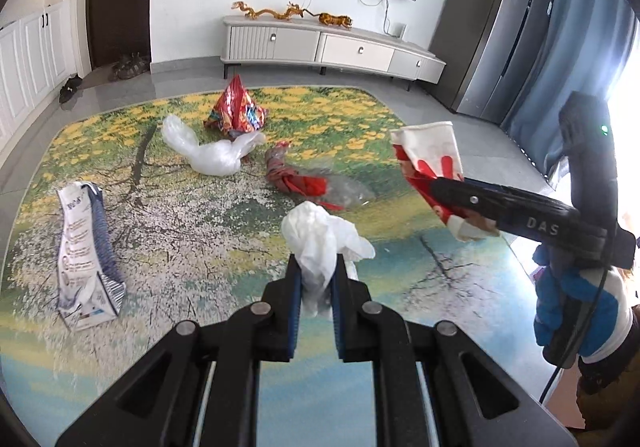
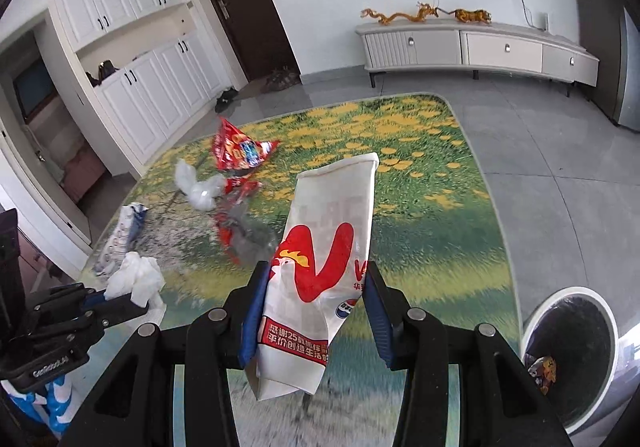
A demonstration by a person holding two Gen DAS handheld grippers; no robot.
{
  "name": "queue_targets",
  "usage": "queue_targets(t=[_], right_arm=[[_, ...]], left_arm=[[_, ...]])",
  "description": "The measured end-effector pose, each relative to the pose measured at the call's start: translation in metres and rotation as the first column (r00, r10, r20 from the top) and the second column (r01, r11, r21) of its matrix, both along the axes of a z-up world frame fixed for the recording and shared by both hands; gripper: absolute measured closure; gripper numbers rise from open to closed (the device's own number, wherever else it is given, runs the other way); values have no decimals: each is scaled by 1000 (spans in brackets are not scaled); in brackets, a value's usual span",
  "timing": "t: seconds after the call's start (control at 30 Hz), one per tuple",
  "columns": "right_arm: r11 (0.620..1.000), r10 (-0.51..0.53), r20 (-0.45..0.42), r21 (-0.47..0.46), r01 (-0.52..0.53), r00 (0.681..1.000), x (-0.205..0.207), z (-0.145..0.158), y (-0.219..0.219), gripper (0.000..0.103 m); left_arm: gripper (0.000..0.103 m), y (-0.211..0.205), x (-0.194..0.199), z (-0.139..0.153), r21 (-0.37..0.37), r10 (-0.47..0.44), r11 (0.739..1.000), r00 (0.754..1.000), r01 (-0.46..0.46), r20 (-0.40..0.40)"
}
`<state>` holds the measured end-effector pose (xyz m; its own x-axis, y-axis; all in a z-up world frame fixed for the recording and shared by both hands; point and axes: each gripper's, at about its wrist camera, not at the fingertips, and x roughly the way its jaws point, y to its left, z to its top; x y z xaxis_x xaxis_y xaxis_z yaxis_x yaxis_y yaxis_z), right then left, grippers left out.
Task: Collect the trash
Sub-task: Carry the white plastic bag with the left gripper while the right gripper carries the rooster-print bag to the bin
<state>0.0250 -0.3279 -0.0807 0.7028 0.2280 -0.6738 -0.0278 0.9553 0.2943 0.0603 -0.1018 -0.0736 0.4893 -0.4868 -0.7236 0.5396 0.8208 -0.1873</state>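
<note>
Two pieces are held clear of the rug point(image 1: 192, 231): crumpled tissue point(image 1: 320, 239) pinched in the left gripper point(image 1: 316, 283), paper bag point(image 2: 320, 267) clamped in the right gripper point(image 2: 316, 311) (presumably bound for the bin point(image 2: 568, 359)).

**Trash count, placed from the rug**

On the rug point(image 1: 248, 231) lie 4 pieces of litter: 1 red snack bag point(image 1: 235, 108) near its far edge, 1 clear plastic bag point(image 1: 208, 151) just this side of that, 1 red-and-clear wrapper point(image 1: 308, 183) near the rug's middle, and 1 white-and-blue carton point(image 1: 82, 255) at its left side. Held above the rug are 2 more pieces: 1 crumpled white tissue point(image 1: 320, 239) and 1 white-and-red paper bag point(image 2: 324, 259). That makes 6 pieces. Off the rug's near right corner stands 1 white trash bin point(image 2: 576, 359), with 1 wrapper point(image 2: 542, 371) visible inside.
</note>
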Motion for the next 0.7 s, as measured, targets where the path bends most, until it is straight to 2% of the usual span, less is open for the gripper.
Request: queue_targets(t=[0.4,0.7], right_arm=[[998,-62,125,16,61,990,-64,48,-17,60],[987,-160,171,25,158,972,-105,57,-55,60]], left_arm=[[91,-2,-38,44,-38,-11,999,997,14,82],[91,-32,-61,60,-7,-71,997,989,73,127]])
